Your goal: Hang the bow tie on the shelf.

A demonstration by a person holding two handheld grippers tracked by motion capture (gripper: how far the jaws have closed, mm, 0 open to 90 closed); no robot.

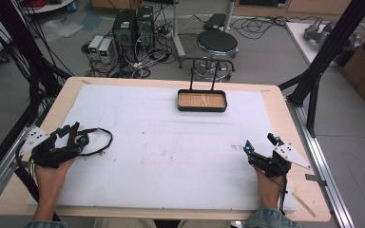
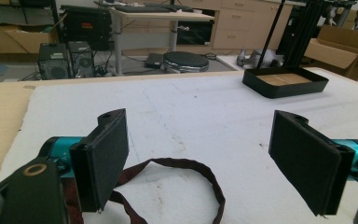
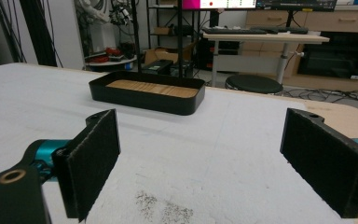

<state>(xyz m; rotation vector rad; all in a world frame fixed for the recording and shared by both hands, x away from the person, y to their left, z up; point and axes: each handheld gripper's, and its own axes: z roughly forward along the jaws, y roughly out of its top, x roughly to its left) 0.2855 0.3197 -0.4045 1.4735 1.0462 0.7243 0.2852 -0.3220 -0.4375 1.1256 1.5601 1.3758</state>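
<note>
1. One dark band [image 1: 96, 141], a thin loop of strap, lies flat on the white mat [image 1: 171, 152] near the bench's left edge, towards its near-left corner.
2. The left gripper [image 1: 72, 134] sits just beside the band, jaws spread wide with nothing between them. In the left gripper view the loop [image 2: 177, 179] lies on the mat below and between the jaws, untouched by either pad.
3. The right gripper [image 1: 261, 143] rests near the bench's right edge, well apart from the band, its jaws also wide and empty.
4. One black tray [image 1: 202, 107] with a wooden floor stands at the middle of the far edge of the mat, well apart from both grippers.
5. Two hands, two grippers, one band, one tray.
</note>
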